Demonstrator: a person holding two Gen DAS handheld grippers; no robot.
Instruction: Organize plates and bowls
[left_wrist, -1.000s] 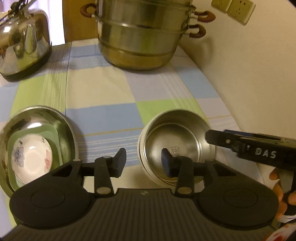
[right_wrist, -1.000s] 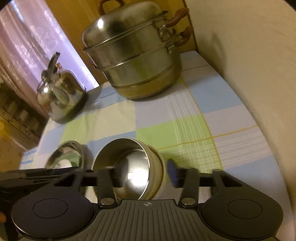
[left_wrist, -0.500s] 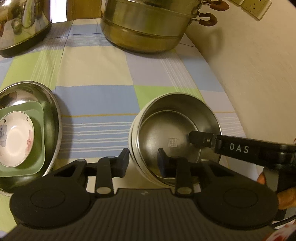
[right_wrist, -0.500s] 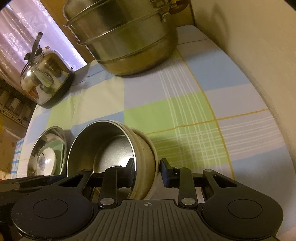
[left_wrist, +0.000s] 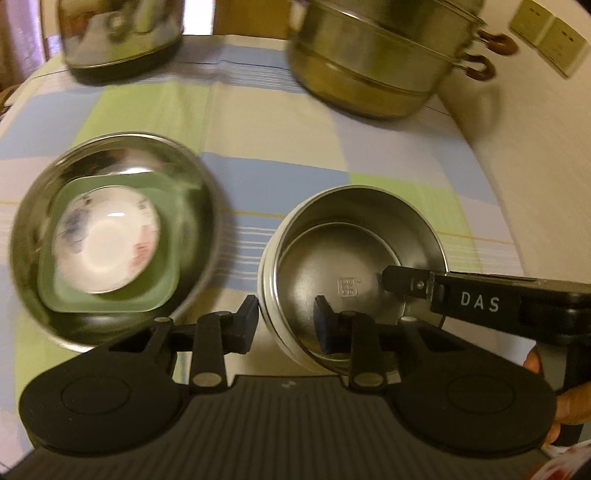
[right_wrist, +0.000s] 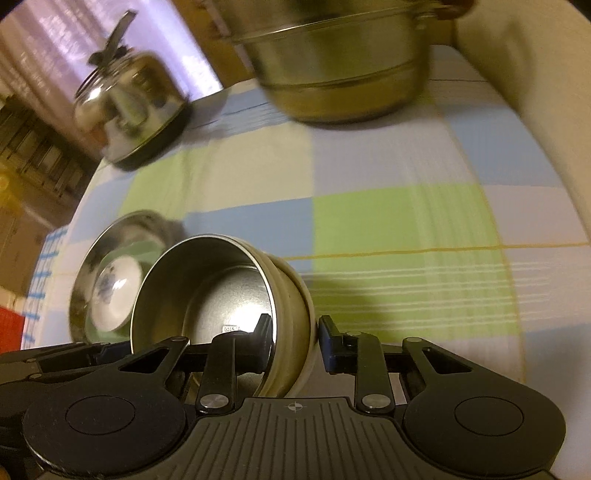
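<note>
Both grippers have closed in on the cream-walled steel bowl (left_wrist: 354, 273), left gripper (left_wrist: 286, 325) and right gripper (right_wrist: 293, 341) each clamping its rim; next, lift it together toward the nested dishes (left_wrist: 107, 243) left of them.

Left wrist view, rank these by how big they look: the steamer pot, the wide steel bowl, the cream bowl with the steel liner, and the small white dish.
1. Steamer pot, partly cut off at the top.
2. Wide steel bowl.
3. Cream bowl with the steel liner, though it sits nearer the camera, so its place against the wide bowl is unsure.
4. Small white dish.
</note>
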